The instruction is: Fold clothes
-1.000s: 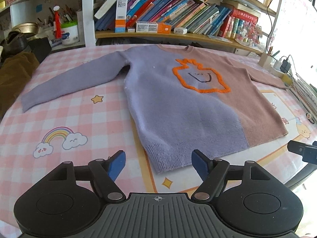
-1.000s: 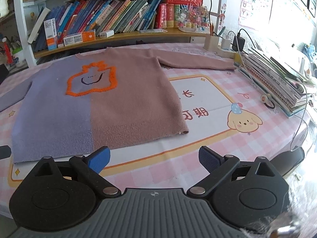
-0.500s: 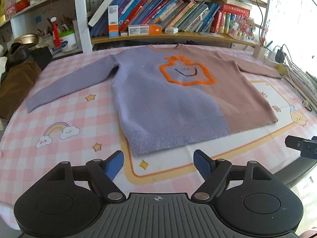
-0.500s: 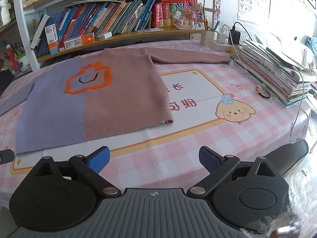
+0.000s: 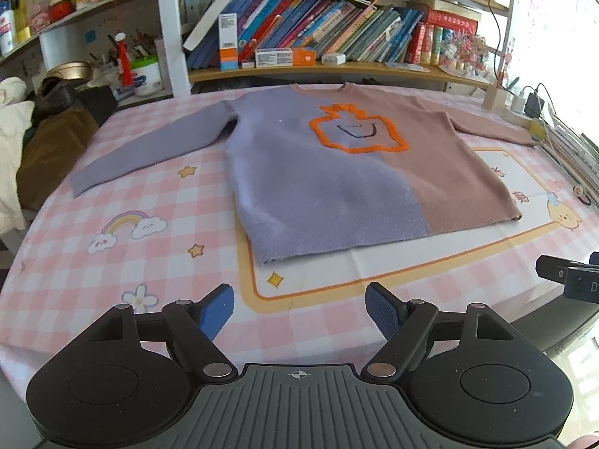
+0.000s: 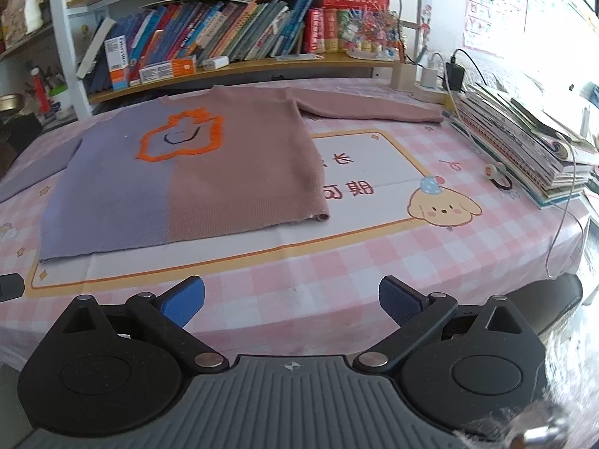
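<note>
The sweater lies flat on the table; behind it, the shelf holds books. Left gripper and right gripper gape empty near its hem.

Surface: pink-checked cloth with cartoon prints. Sweater flat on it, sleeves spread, beyond both fingers. Stack of books and power strip far right of right fingers; small hair tie beside the stack.
</note>
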### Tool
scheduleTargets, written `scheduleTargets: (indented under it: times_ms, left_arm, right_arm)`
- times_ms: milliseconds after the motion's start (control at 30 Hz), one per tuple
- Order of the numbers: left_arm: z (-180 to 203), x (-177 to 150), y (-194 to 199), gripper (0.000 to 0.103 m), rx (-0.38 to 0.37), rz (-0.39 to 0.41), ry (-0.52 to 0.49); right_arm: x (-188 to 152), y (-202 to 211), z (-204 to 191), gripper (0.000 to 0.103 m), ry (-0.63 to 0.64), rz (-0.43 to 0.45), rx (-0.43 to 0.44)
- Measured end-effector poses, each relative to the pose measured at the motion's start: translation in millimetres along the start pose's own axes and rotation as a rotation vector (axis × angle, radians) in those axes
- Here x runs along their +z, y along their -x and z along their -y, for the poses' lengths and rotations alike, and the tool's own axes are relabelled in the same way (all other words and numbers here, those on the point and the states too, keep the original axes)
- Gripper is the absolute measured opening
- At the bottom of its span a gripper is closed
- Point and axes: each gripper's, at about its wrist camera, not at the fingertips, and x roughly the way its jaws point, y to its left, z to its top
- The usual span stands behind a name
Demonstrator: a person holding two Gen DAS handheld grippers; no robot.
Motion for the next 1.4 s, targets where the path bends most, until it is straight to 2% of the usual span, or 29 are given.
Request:
scheduleTargets:
  times_ms: [267, 967, 1400]
  left_arm:
    - [-0.1, -4.7, 3.0, 0.08, 0.018, 0.0, 0.026]
    - [14.4, 6.0, -1.0, 0.08, 0.018, -0.005, -0.048]
    - [-16.1, 12.6, -19.5, 0.08, -0.037, -0.007, -0.043]
  right_arm:
    - [0.2, -0.8, 0.6, 0.1, 0.019, -0.002, 0.02]
    - [0.8, -6.2, 17.6, 0.1, -0.072, -0.006, -0.008]
    - [8.0, -13.8, -17.4, 0.1, -0.043, -0.016, -0.052]
